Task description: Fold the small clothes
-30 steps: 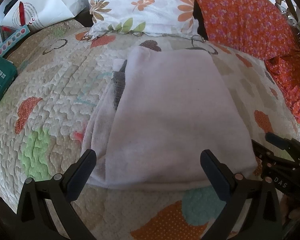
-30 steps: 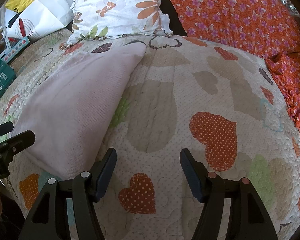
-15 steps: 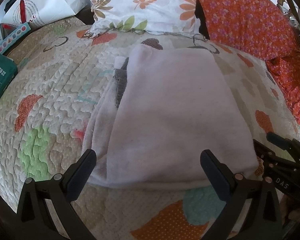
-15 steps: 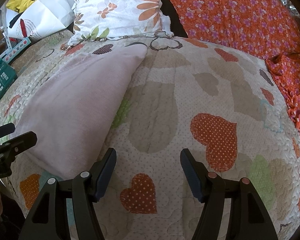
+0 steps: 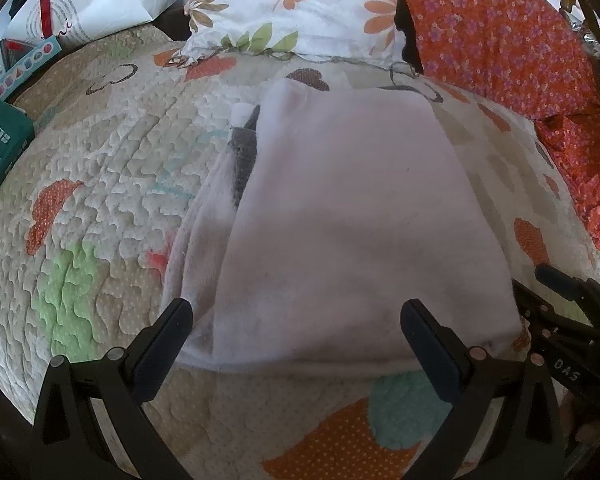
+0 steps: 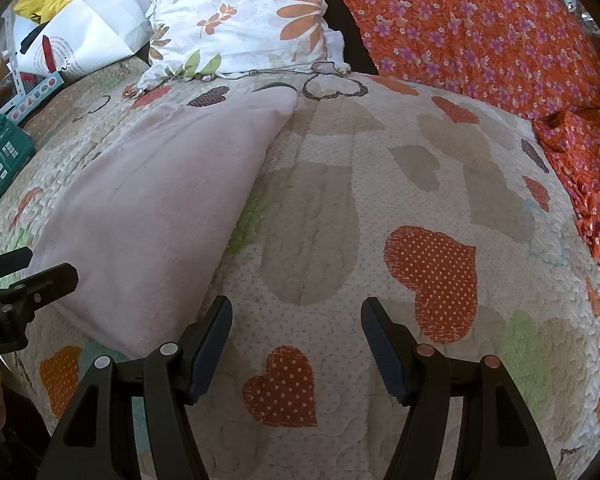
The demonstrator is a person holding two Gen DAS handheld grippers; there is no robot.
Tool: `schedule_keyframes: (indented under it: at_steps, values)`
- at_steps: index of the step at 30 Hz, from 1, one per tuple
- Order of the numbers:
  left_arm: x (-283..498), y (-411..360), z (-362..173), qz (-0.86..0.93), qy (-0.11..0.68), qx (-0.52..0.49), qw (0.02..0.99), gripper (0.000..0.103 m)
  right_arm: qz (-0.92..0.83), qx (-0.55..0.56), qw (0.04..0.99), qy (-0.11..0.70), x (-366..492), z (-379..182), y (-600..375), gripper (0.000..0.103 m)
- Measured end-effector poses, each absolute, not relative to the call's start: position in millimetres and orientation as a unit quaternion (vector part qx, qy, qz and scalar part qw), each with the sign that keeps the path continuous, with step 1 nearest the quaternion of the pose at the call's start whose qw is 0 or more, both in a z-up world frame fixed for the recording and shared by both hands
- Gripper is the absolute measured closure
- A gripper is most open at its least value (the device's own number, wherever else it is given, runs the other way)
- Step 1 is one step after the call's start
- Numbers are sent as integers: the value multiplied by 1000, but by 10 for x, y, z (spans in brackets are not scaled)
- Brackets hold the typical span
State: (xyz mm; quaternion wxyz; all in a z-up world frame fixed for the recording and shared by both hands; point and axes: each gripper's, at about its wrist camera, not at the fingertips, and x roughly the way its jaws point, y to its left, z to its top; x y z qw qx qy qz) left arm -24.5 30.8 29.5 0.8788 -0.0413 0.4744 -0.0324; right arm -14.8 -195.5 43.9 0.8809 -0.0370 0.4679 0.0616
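Left wrist view: pale pink garment (image 5: 352,216) folded on quilt (image 5: 100,184) — left gripper (image 5: 296,338) wide, empty; right gripper (image 6: 296,342) likewise.

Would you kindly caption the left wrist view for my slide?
Open left gripper poised over the near edge of a folded pale pink garment on a heart-patterned quilt.

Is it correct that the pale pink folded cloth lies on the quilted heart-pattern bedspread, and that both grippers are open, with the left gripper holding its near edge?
Not quite. The left gripper holds nothing: in the left wrist view its jaws stand wide open over the pale pink folded cloth without pinching it. The rest is right: the cloth lies on the quilted heart-pattern bedspread, and the right gripper is open too.
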Motion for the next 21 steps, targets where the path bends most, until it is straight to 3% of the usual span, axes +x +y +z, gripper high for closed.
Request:
schedule_keyframes:
  at_steps: [21]
  values:
    - [-269, 286, 300, -37, 473, -32, 880, 0, 65, -40, 884, 461, -144, 473, -1960, 30]
